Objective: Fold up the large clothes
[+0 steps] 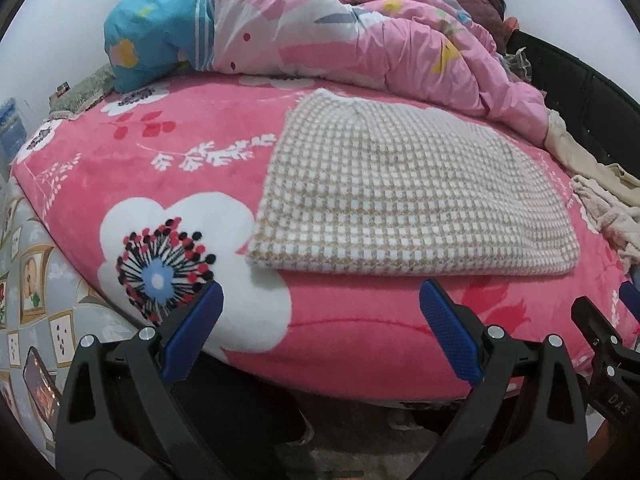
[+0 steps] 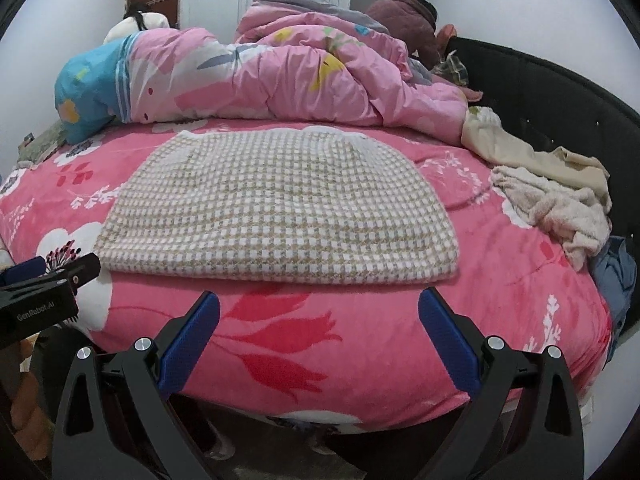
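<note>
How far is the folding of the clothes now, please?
Done, it seems: the checked garment lies folded into a flat rectangle on the pink bedspread. In hand: nothing; the left gripper and right gripper are both open, off the near edge of the bed. Left: a cream fluffy piece and a beige garment lie crumpled at the right side.

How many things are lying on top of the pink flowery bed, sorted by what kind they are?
Folded checked garment: 1
Pink quilt bunched at the back: 1
Loose unfolded clothes at the right edge: 3, a cream one, a fluffy pale one, a blue one
Total: 5
Both tools, left and right, are open and hold nothing.
</note>
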{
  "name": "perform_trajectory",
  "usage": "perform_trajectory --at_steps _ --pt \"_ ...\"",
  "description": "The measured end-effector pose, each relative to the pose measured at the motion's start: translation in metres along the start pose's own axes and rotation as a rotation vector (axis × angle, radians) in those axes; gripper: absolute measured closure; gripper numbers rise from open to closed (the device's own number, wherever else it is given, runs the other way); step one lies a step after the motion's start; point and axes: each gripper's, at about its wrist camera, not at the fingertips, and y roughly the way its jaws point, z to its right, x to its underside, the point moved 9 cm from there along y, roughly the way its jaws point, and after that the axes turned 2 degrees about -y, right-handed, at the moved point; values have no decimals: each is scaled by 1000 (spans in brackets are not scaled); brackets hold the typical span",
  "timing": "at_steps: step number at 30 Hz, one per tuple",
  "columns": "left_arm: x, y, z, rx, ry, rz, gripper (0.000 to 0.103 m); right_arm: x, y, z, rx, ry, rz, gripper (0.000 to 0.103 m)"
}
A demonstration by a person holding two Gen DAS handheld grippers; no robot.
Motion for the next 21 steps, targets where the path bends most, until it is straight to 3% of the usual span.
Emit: perform_trajectory --at_steps 21 --pt "7 5 23 -10 30 -31 8 1 10 3 -73 58 -48 6"
